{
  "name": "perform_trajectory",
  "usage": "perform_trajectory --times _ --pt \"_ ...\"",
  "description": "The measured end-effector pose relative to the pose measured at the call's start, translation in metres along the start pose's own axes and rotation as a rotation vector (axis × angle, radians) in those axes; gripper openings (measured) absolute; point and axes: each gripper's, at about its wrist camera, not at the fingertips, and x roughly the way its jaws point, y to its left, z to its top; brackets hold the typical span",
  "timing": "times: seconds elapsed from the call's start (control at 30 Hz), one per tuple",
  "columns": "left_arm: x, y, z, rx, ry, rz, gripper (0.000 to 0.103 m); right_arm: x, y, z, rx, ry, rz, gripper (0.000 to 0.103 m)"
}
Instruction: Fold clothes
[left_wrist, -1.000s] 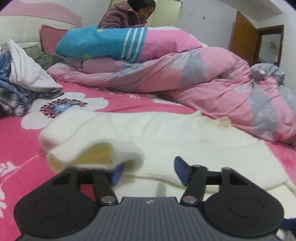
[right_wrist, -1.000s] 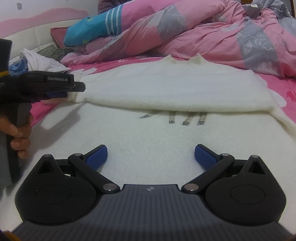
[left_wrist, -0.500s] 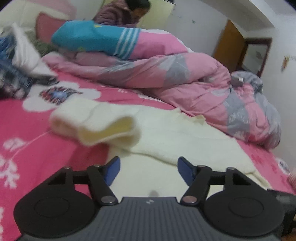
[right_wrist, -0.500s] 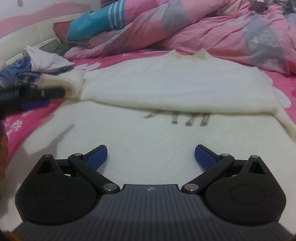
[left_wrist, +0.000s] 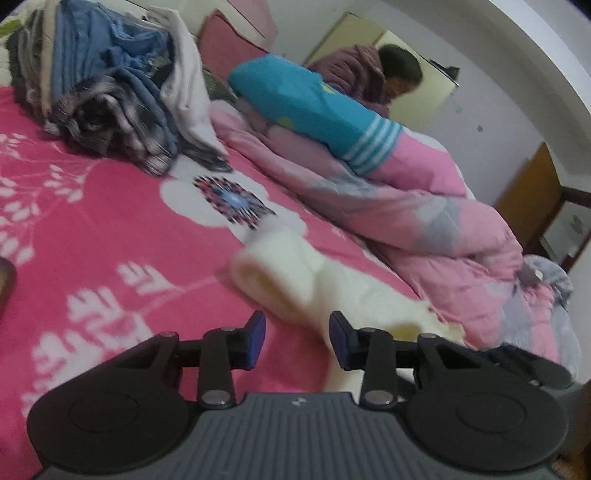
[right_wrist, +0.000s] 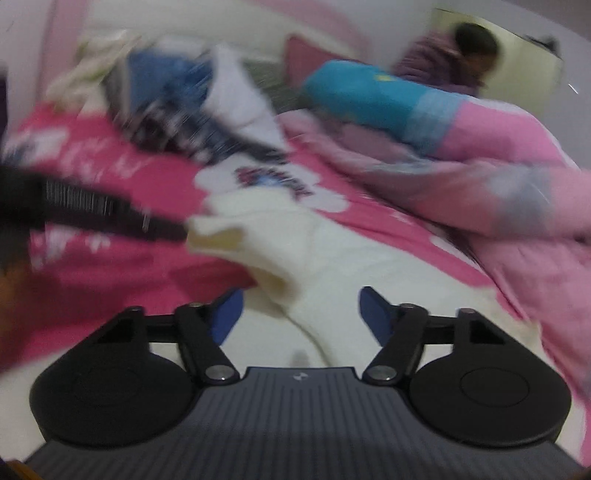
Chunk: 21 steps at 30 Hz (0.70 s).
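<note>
Left wrist view: fuzzy cream sweater (left_wrist: 332, 291), its thick cuff rolled, lies on the pink flowered bedsheet (left_wrist: 92, 229) just ahead of both grippers; left gripper (left_wrist: 297, 339) and right gripper (right_wrist: 299, 314) jaws are closing, pinching nothing.

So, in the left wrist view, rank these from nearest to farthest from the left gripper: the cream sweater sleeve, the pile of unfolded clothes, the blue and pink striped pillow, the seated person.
1. Cream sweater sleeve, just ahead of the left gripper, slightly right.
2. Pile of unfolded clothes, far left on the bedsheet.
3. Blue and pink striped pillow, centre, atop the quilt.
4. Seated person, behind the pillow.
</note>
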Motion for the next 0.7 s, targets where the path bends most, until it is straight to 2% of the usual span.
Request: perform_trajectory --times 0.1,0.23,0.3,0.33,0.37,0.47,0.53,0.6,0.7 --pt "0.004 0.005 0.006 -0.008 -0.008 0.013 0.038 0.022 0.015 0.007 -0.137 0.035 -0.005 0.060" --pt "0.010 0.009 0.010 -0.028 -0.012 0.032 0.038 0.044 0.027 0.013 -0.257 0.050 -0.041 0.057" --pt "0.013 0.009 0.014 -0.032 -0.018 0.046 0.039 0.050 0.026 0.018 -0.248 0.041 -0.025 0.045" --pt "0.014 0.009 0.016 -0.034 -0.022 0.054 0.039 0.052 0.023 0.022 -0.227 0.037 -0.023 0.033" --pt "0.016 0.009 0.018 -0.036 -0.025 0.062 0.039 0.053 0.018 0.026 -0.191 0.031 -0.015 0.021" --pt "0.024 0.002 0.022 0.001 -0.015 0.075 0.040 0.045 -0.007 0.036 0.005 -0.014 0.014 0.011" --pt "0.030 -0.003 0.025 0.028 -0.006 0.083 0.043 0.036 -0.033 0.039 0.170 -0.057 0.036 0.009" --pt "0.039 -0.014 0.019 0.083 0.036 0.085 0.048 0.022 -0.062 0.038 0.350 -0.106 0.064 0.009" --pt "0.053 -0.032 0.009 0.173 0.109 0.087 0.050 -0.004 -0.107 0.026 0.587 -0.181 0.089 0.008"
